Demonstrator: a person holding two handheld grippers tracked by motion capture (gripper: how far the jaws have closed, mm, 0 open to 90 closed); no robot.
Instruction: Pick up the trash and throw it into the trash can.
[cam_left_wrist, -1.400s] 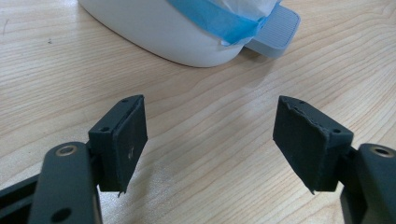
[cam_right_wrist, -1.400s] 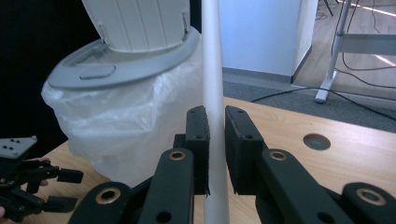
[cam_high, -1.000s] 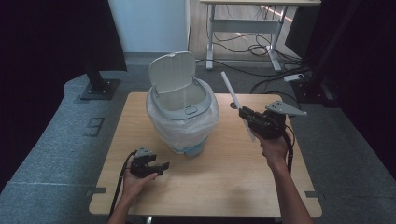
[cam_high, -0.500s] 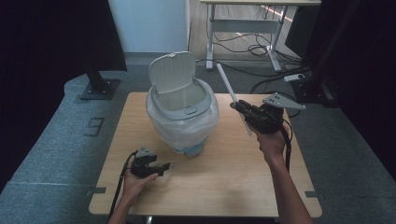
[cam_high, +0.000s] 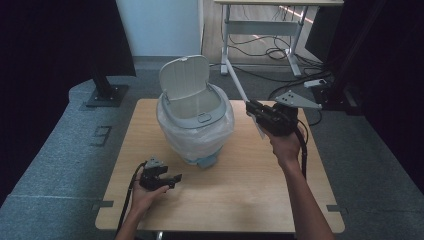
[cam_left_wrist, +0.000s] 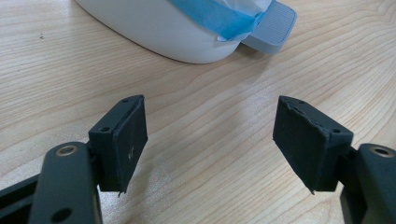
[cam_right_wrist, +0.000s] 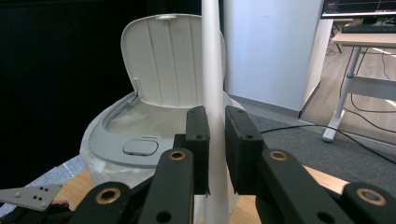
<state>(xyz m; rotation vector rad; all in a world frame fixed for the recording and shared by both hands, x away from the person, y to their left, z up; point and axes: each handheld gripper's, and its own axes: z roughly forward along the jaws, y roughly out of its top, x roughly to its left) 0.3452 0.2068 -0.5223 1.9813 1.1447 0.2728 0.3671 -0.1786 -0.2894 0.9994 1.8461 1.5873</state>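
My right gripper (cam_high: 256, 113) has its fingers clamped on a white stick (cam_right_wrist: 212, 93), held above the worktop (cam_high: 250, 185) beside the open bin (cam_high: 196, 117) (lid up). My left gripper (cam_high: 167, 179) rests low, fingers apart.

A wooden table (cam_high: 240, 195) bears a bin (cam_high: 197, 127) (lid up).

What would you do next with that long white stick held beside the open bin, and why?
Probably swing the right gripper toward the bin and tip the white stick over its mouth. The jaws are clamped on the stick, the lid stands open, and the stick is off to the bin's side, not above the opening. The left gripper rests open on the table.
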